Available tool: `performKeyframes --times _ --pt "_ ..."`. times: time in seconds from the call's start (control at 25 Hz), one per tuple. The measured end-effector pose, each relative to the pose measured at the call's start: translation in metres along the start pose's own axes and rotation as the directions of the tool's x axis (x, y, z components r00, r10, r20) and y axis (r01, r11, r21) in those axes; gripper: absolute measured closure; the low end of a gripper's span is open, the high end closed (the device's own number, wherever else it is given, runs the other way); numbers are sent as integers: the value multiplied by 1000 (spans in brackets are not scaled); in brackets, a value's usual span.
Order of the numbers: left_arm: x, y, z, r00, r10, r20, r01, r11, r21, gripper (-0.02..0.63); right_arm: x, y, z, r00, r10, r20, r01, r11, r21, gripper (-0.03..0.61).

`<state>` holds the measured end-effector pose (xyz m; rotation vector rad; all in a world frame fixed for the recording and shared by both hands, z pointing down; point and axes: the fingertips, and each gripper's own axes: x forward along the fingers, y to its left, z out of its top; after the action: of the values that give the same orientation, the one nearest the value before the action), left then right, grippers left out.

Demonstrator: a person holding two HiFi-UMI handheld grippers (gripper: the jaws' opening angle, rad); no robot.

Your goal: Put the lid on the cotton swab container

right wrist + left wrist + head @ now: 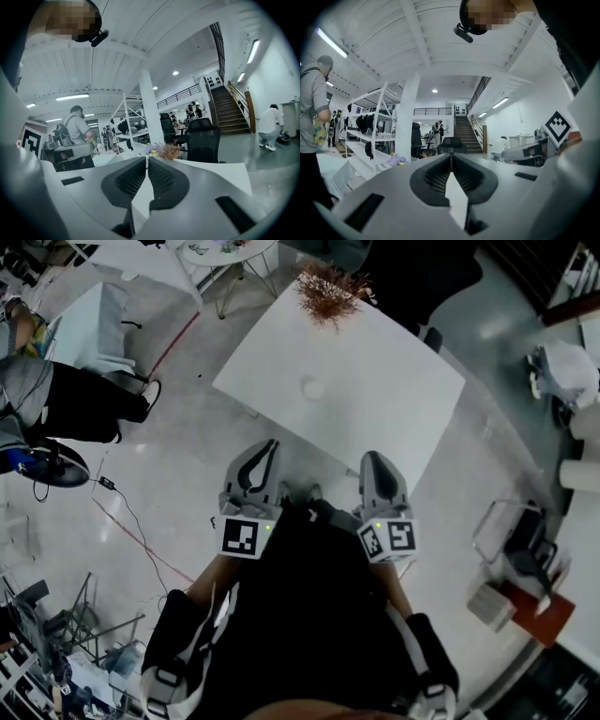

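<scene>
On the white table (375, 399) lies a small round translucent thing (312, 387), likely the cotton swab container or its lid; I cannot tell which. Both grippers are held close to the person's body, short of the table's near edge and well apart from it. The left gripper (272, 444) is shut with nothing between its jaws, and in its own view the left gripper (451, 153) points out over the room. The right gripper (371, 457) is likewise shut and empty; in its own view the right gripper (146, 159) points toward the table (225, 171).
A dried reddish plant (328, 292) stands at the table's far end, and shows as the plant (166, 151) in the right gripper view. A black chair (204, 140) is behind the table. A person (75, 399) stands at left. Boxes and a wire tray (520, 559) lie at right.
</scene>
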<state>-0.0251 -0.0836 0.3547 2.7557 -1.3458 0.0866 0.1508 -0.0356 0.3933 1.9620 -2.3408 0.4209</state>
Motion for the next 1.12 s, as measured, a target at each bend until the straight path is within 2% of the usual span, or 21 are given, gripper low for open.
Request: performKeyframes --times 0.8,1.12 --pt "17 -36 -1 999 49 -3 -49 999 13 597 -8 -24 -8 998 61 -24 -61 998 -21 561" --pt "19 -34 -3 998 59 -11 -59 998 8 597 -4 -28 -9 997 63 -33 -64 998 -13 561"
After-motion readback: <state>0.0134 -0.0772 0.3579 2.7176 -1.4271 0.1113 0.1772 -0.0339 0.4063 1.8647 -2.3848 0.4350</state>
